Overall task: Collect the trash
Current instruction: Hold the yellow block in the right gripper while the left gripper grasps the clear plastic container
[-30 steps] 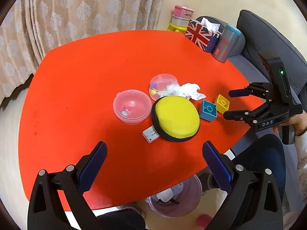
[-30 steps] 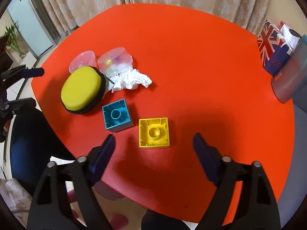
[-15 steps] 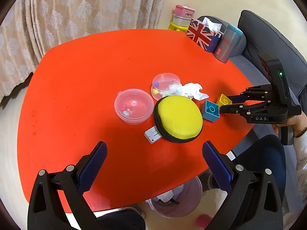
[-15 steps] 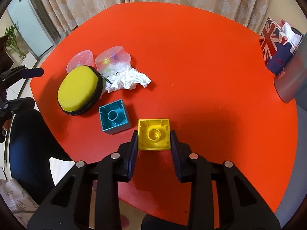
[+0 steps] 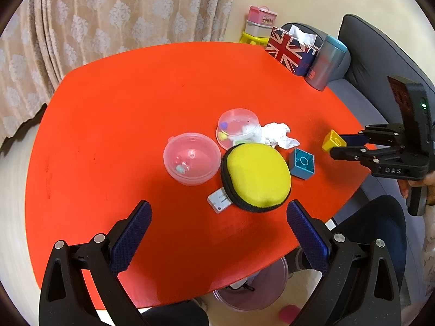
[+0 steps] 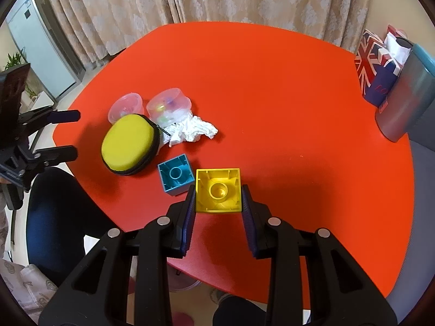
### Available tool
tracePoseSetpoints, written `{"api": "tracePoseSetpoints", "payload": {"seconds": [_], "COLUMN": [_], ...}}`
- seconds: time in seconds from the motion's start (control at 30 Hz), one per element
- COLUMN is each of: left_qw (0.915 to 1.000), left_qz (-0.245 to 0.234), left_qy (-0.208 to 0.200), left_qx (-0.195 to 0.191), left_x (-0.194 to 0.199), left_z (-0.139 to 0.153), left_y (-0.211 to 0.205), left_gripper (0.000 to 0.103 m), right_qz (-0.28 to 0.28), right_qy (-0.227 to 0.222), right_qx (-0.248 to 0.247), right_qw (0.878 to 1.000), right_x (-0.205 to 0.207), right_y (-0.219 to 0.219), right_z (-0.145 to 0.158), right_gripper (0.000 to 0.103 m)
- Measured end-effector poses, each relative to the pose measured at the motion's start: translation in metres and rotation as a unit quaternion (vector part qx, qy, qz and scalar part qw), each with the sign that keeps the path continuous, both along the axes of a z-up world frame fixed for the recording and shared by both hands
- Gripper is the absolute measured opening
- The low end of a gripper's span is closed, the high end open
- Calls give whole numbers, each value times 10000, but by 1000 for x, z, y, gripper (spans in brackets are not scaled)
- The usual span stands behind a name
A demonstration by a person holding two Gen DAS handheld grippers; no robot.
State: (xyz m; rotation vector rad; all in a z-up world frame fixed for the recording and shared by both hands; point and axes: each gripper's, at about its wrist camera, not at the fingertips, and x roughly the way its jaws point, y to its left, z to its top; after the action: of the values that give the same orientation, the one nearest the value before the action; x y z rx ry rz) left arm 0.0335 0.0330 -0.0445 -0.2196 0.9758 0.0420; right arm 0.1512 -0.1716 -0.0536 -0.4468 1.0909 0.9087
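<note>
A crumpled white tissue lies on the red table beside a clear lidded tub. My right gripper is shut on a yellow toy block, hollow side towards the camera, held tilted just above the table near its edge. A blue block sits on the table just left of it. Over the near table edge hovers my left gripper, open and with nothing between its fingers.
A yellow zip case, a small white card and two clear tubs cluster mid-table. A flag-print tissue box and grey tumbler stand at the far edge. A clear bin sits under the table.
My right gripper closed onto the yellow block and raised it off the table, tilting it. The left gripper stayed where it was, still open.
</note>
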Motion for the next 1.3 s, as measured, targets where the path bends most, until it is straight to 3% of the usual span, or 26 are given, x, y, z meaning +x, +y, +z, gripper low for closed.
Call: {"api": "tracePoseSetpoints", "payload": {"seconds": [0.5, 0.87, 1.3], "left_qw": [9994, 9950, 9913], "left_qz": [202, 627, 741], "left_qy": [275, 679, 850], "left_qx": [-36, -389, -676], "left_x": [40, 68, 83], "left_z": [-3, -21, -36], "left_y": [23, 50, 54], "left_gripper": [95, 95, 92], "right_qz": [-62, -125, -205], "right_qy": [-52, -2, 16], "right_qx": [133, 179, 204], "right_qw": [9999, 9998, 9996], "right_x": [-5, -3, 0], "right_y": [-9, -12, -14], "right_z": [12, 10, 8], "right_gripper": [32, 32, 32]}}
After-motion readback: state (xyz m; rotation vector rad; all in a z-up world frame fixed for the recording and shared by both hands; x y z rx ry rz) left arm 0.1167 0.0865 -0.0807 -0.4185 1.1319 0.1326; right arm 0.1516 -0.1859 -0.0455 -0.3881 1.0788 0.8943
